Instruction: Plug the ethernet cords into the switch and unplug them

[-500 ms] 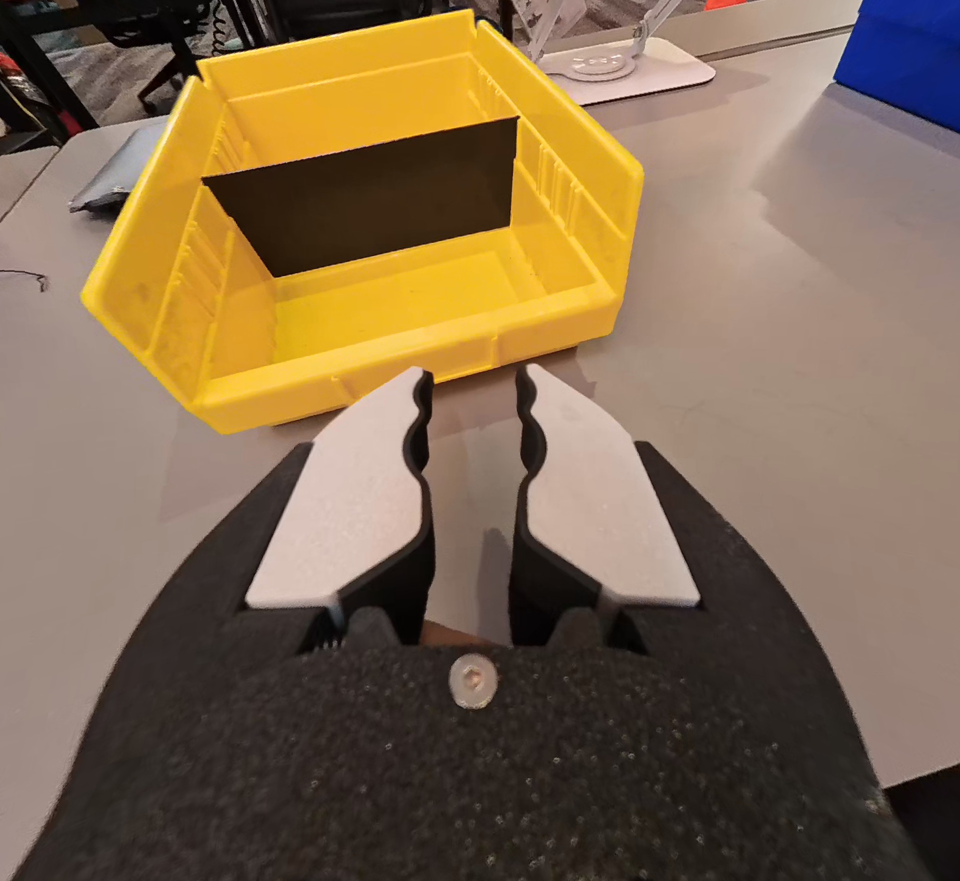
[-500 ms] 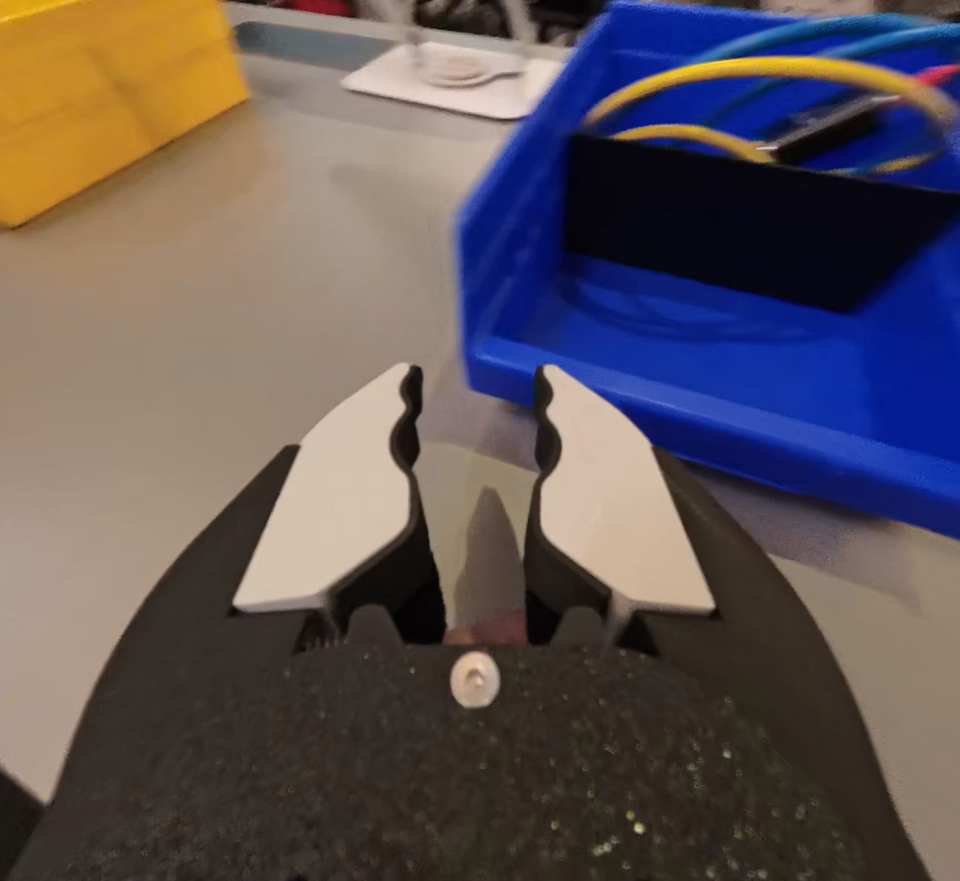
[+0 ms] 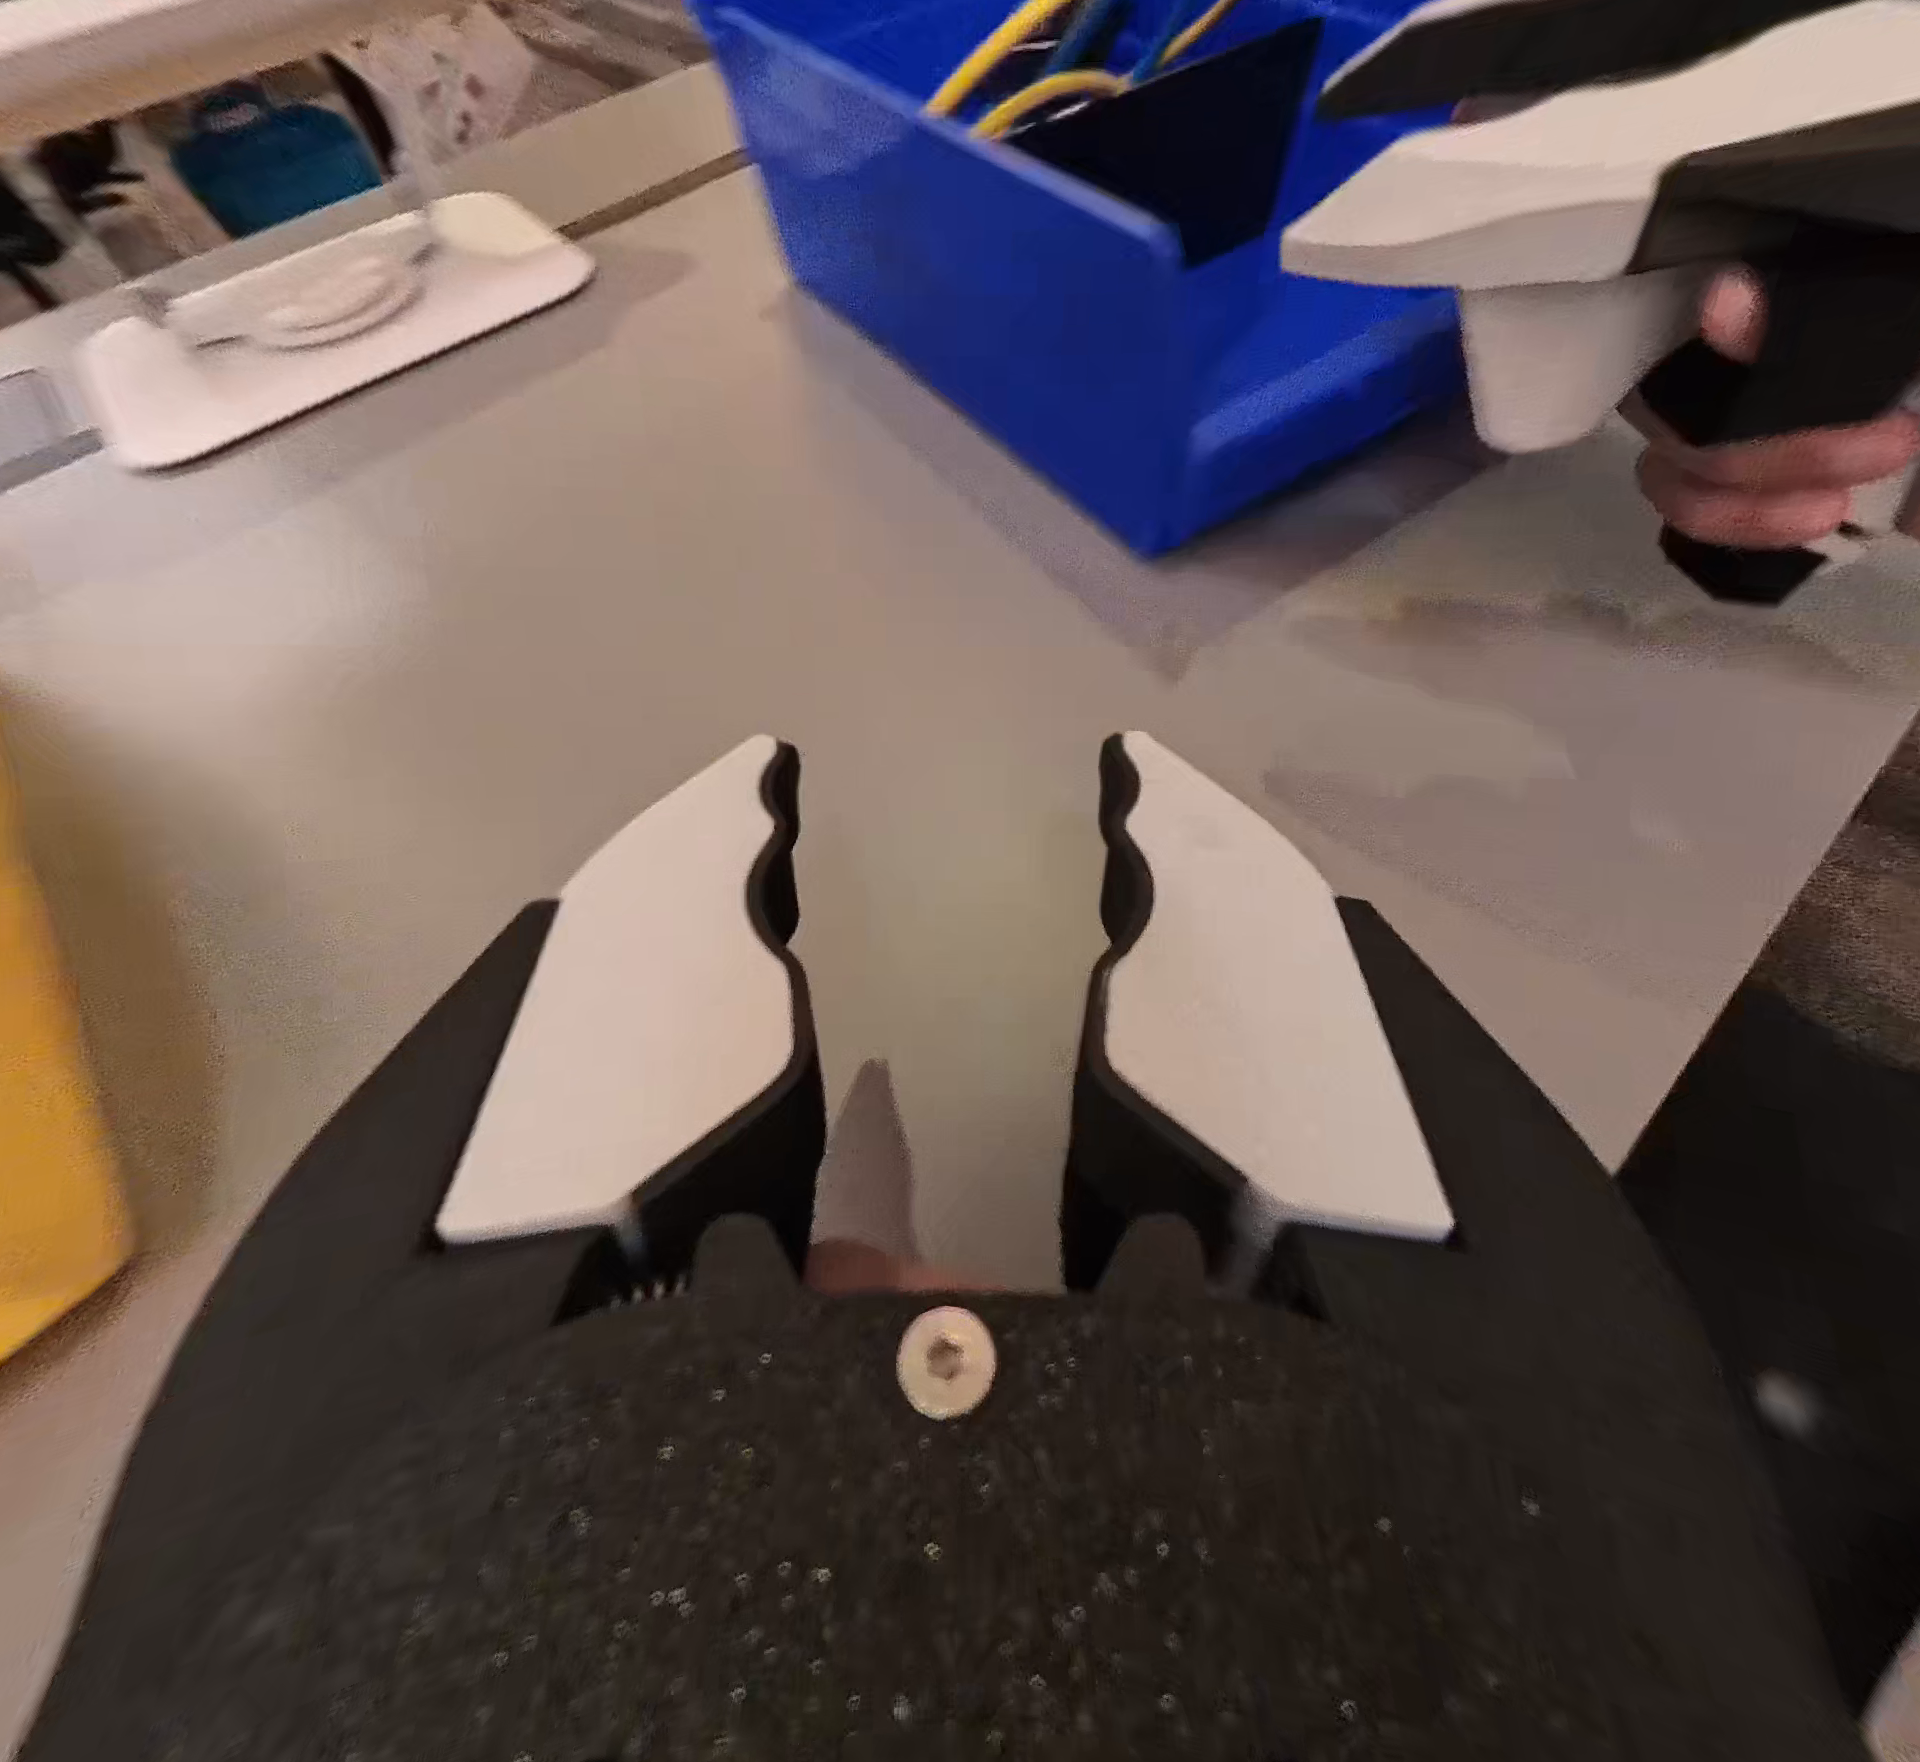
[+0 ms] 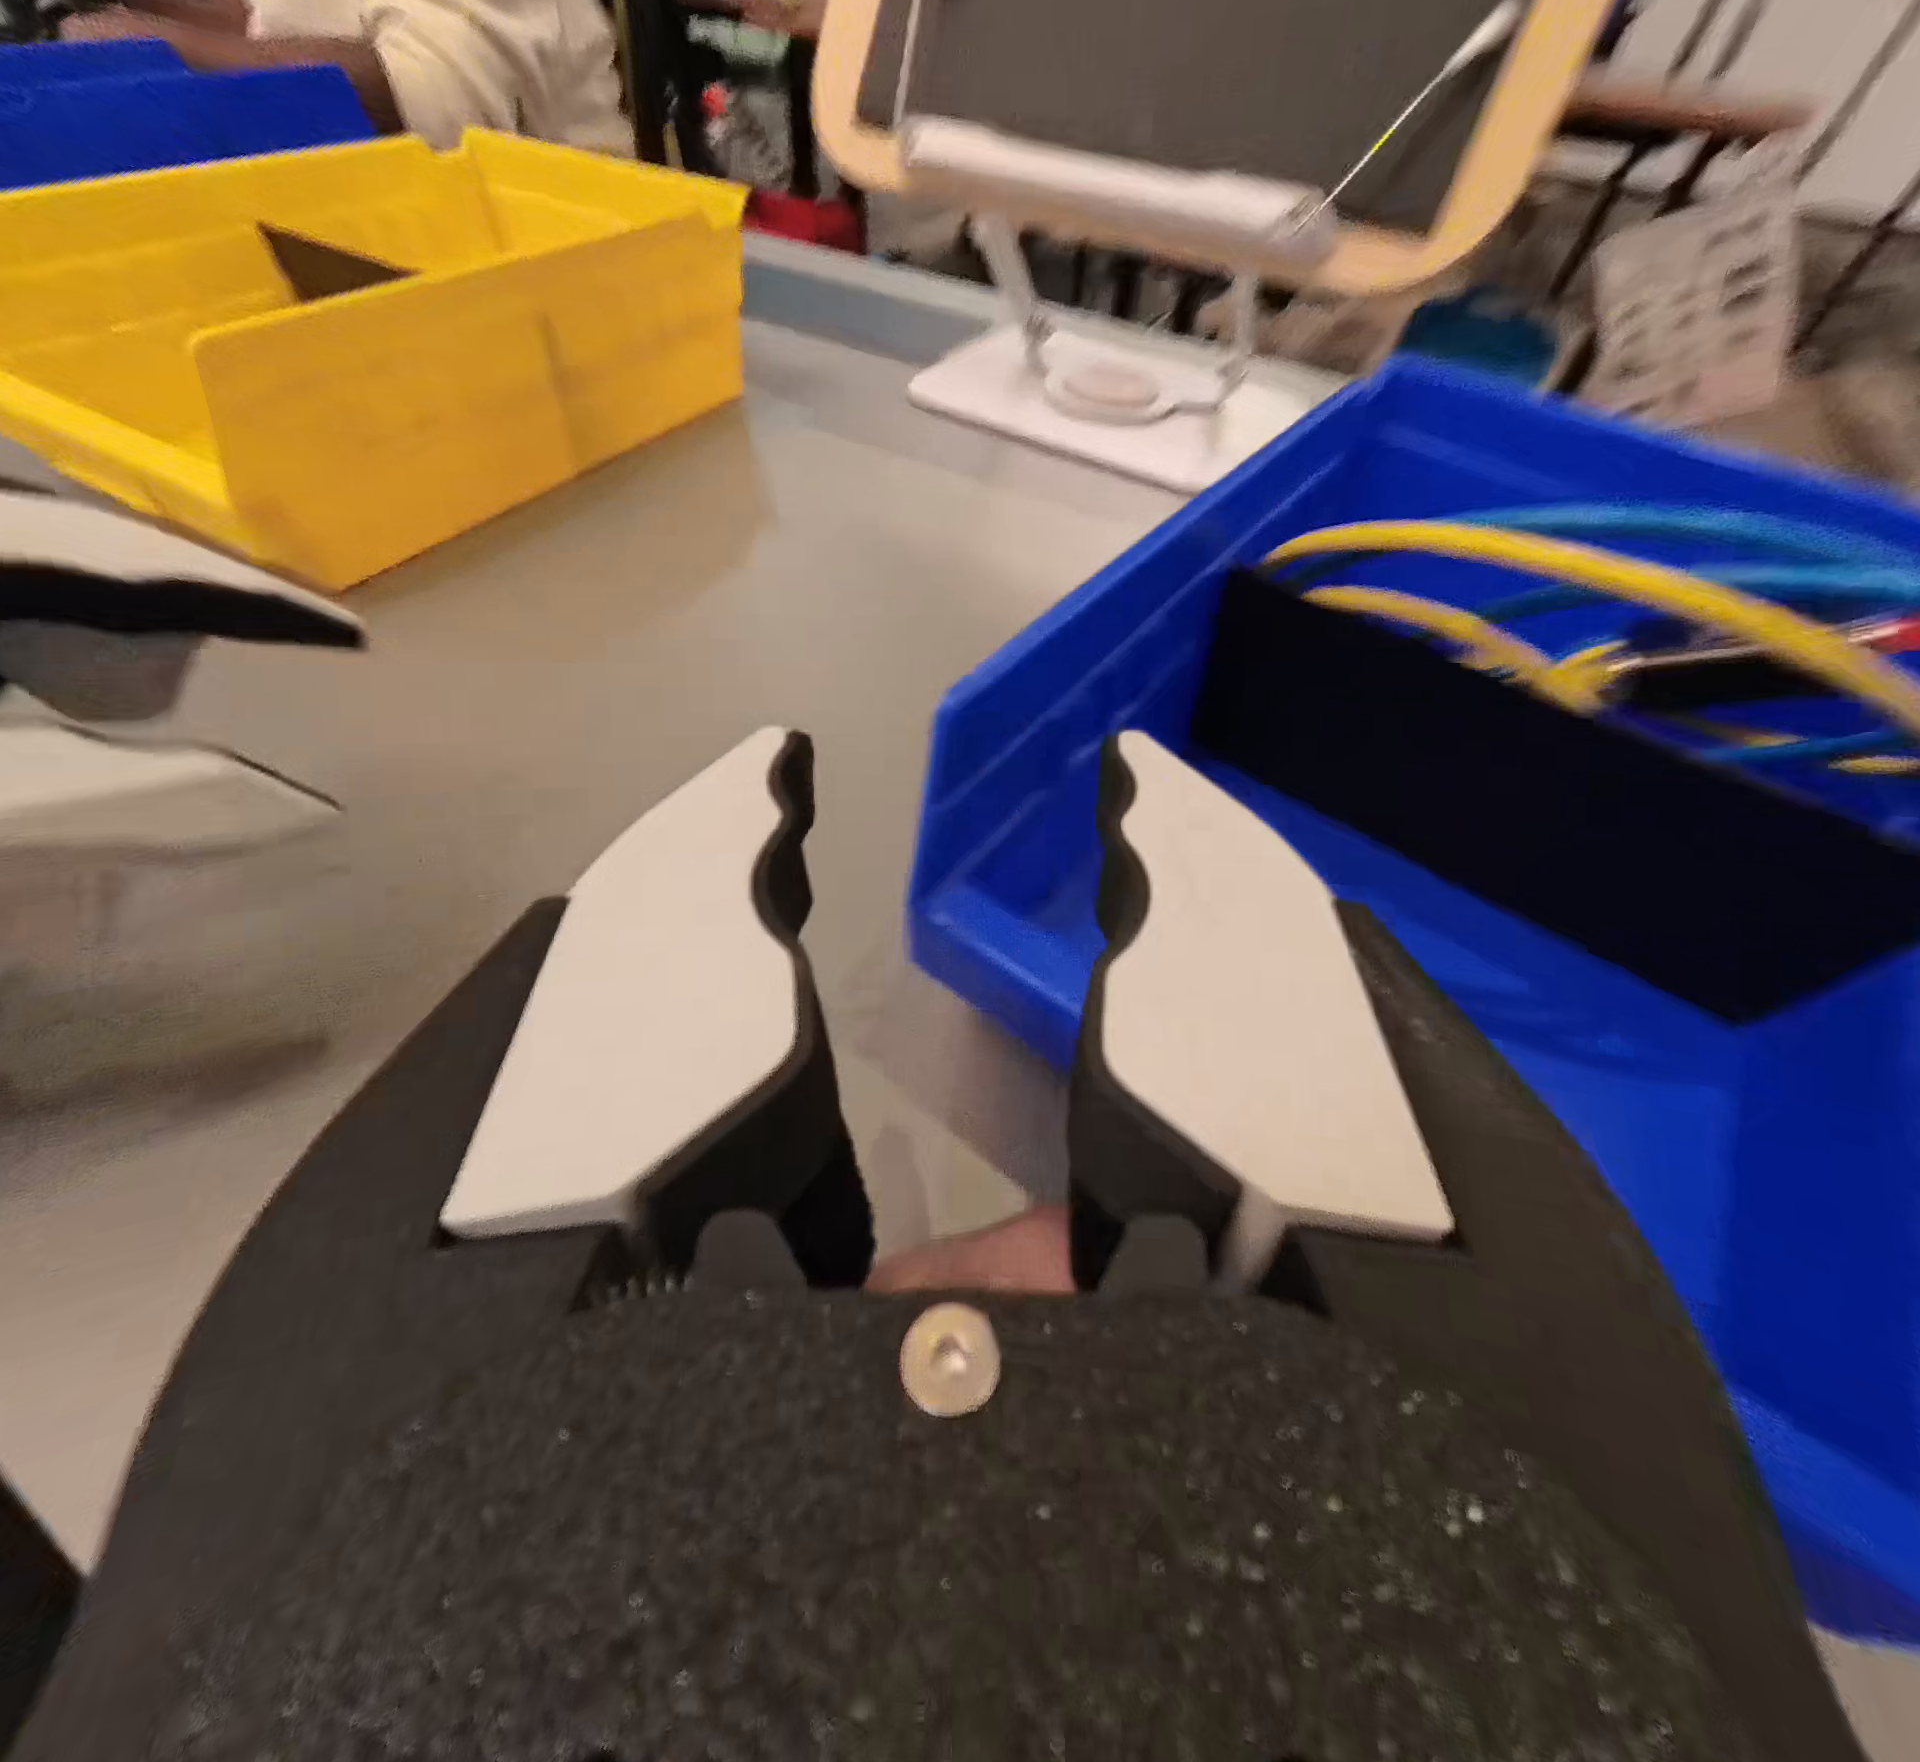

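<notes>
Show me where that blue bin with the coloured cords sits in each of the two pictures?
Left wrist view: blue bin at upper right, beyond the open left tool.
Right wrist view: blue bin at right, close beside the open right tool.
Shared landmark: the white stand base on the table.

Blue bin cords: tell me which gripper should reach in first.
Right. The right gripper is open at the blue bin's near corner, cords just beyond. The left gripper, also open, sits over bare table.
</notes>
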A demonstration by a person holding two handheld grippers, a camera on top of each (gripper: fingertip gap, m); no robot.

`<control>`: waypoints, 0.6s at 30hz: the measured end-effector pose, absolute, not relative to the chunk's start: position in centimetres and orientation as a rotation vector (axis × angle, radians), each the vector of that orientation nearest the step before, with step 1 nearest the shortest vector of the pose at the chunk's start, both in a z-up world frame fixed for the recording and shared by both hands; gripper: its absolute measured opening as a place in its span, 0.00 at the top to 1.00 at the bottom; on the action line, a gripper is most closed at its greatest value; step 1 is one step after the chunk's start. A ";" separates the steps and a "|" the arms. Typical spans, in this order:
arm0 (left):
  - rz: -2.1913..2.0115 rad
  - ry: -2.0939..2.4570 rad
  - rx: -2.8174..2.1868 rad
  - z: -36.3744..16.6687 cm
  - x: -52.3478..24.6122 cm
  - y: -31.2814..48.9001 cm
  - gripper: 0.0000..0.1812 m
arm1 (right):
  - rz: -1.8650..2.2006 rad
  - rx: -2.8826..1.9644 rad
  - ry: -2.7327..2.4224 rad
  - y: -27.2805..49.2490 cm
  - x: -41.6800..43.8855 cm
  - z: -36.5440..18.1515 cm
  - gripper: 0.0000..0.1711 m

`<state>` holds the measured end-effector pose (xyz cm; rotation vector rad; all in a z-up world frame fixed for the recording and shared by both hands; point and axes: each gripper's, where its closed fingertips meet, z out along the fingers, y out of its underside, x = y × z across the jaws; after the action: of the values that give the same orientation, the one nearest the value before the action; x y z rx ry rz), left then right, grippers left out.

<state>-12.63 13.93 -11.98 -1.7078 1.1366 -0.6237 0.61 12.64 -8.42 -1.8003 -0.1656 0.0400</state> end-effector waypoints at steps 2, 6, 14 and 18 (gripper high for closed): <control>-0.639 1.132 -1.708 -11.6 -8.0 13.7 0.69 | -0.062 -1.710 -0.059 10.9 3.3 -5.9 0.72; -0.651 1.043 -1.767 -11.3 -1.6 15.8 0.67 | -0.086 -1.682 0.322 7.8 10.9 -4.7 0.69; -0.692 1.016 -1.900 -13.7 3.1 17.5 0.82 | -0.213 -1.907 0.604 5.3 18.8 -11.7 0.68; -0.646 0.973 -1.943 -13.7 3.1 17.5 0.91 | -0.152 -1.926 0.593 6.5 18.3 -12.8 0.97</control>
<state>3.12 17.46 -13.72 -1.9429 0.9726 -0.6456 18.27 6.54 -12.75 -1.9262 0.5925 -0.1520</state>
